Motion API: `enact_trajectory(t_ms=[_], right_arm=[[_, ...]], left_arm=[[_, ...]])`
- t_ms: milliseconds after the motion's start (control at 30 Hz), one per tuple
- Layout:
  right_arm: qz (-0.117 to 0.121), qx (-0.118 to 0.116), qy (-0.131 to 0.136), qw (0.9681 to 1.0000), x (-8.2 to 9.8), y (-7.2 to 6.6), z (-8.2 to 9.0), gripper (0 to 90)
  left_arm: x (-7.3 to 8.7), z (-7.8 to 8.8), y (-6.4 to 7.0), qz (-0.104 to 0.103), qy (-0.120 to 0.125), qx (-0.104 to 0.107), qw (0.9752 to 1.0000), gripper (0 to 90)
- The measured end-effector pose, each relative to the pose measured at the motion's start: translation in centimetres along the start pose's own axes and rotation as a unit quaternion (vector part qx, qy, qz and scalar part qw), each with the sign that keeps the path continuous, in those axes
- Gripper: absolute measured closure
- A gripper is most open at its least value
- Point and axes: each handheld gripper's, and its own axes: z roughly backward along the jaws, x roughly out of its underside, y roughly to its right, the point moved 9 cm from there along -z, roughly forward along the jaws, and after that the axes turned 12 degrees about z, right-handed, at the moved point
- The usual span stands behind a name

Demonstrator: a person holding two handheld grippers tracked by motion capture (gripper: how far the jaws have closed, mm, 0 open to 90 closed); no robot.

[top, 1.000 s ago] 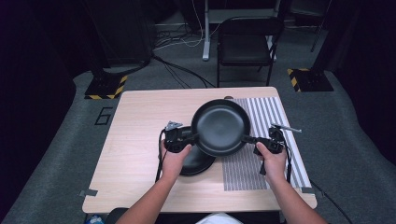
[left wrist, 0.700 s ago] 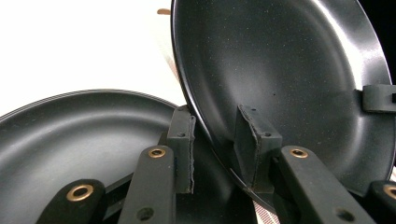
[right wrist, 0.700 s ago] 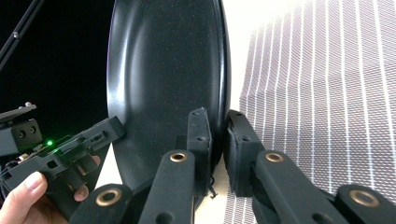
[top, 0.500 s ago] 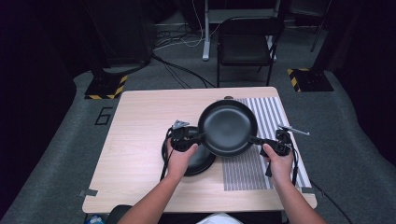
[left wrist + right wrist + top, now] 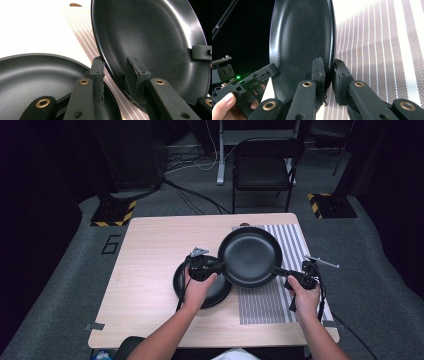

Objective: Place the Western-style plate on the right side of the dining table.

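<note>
A black frying pan [image 5: 250, 256] hangs tilted above the table, held at opposite sides of its rim. My left gripper [image 5: 216, 266] is shut on its left rim; in the left gripper view the jaws [image 5: 116, 67] straddle the pan [image 5: 150, 37], one finger inside and one outside. My right gripper [image 5: 280, 271] is shut on the right rim, its jaws [image 5: 328, 65] clamping the pan's [image 5: 302, 32] edge. A second black pan [image 5: 200, 287] lies flat on the table under my left hand, seen close in the left gripper view [image 5: 37, 72].
A striped mat [image 5: 287, 250] covers the right part of the wooden table [image 5: 150, 250], under the held pan. A small dark disc [image 5: 244, 224] sits by the far edge. Beyond the table stand a black chair [image 5: 262, 167] and floor cables.
Both grippers have carried the held pan a little to the right, over the striped mat. More of the lower pan is uncovered.
</note>
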Motion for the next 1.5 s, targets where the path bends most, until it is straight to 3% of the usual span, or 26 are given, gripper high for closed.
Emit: enact_trajectory(t_ms=[500,700,1500], right_arm=[[0.0,0.017,0.013,0.9998,-0.1,0.8,1.4,80.5],[-0.011,0.019,0.02,0.9995,-0.3,1.2,2.2,80.6],[-0.023,0.039,0.031,0.9985,-0.3,2.9,3.7,80.7]], left_arm=[[-0.1,-1.2,1.3,-0.004,-0.008,0.014,0.9999,68.4],[-0.4,-1.7,2.0,-0.012,-0.013,0.023,0.9996,68.5],[0.1,-3.9,3.2,-0.006,-0.032,0.036,0.9988,68.6]])
